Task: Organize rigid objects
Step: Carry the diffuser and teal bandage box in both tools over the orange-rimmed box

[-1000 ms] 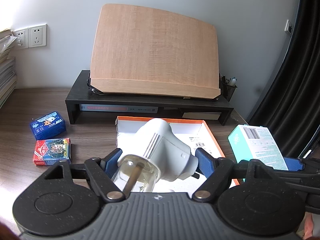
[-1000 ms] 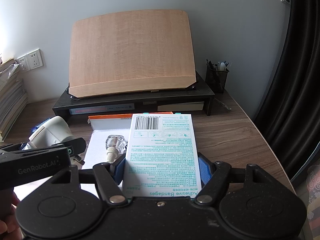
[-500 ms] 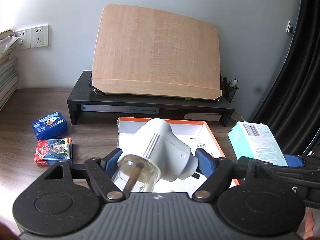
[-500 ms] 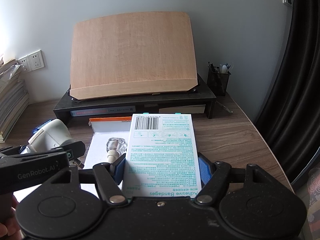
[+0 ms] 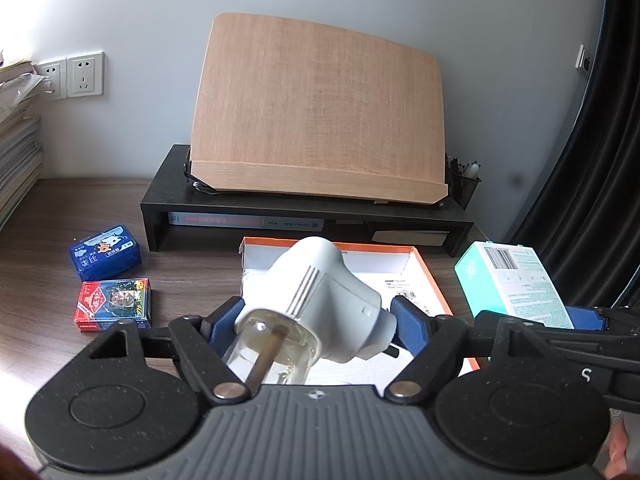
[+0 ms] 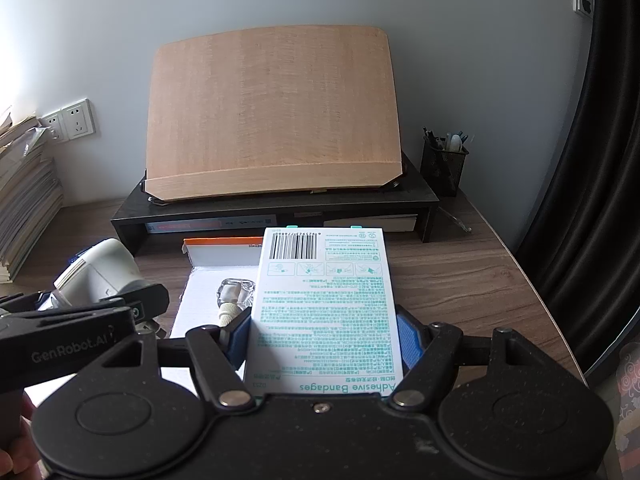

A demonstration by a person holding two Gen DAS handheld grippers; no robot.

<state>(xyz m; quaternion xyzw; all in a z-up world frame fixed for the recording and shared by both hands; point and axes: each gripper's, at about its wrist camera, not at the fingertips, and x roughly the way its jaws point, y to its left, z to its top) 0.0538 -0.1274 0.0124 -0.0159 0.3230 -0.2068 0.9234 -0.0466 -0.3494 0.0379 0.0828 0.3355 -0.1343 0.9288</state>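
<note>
Both loads are hanging above the open box (image 5: 416, 258), carry step underway. Left gripper (image 5: 316, 320) jaws are clamping the white device (image 5: 320, 292); right gripper (image 6: 324, 336) jaws are pinching the bandage box (image 6: 326, 304) at 3 o'clock. Next: lowering each in beside the glass piece (image 6: 236, 294).

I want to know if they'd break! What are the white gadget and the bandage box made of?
White gadget: looks like matte hard plastic, smooth and moulded; its front cap is clear, glossy plastic or glass, hard to tell. Bandage box: thin printed cardboard, with flat faces, sharp folded edges and a barcode.
</note>
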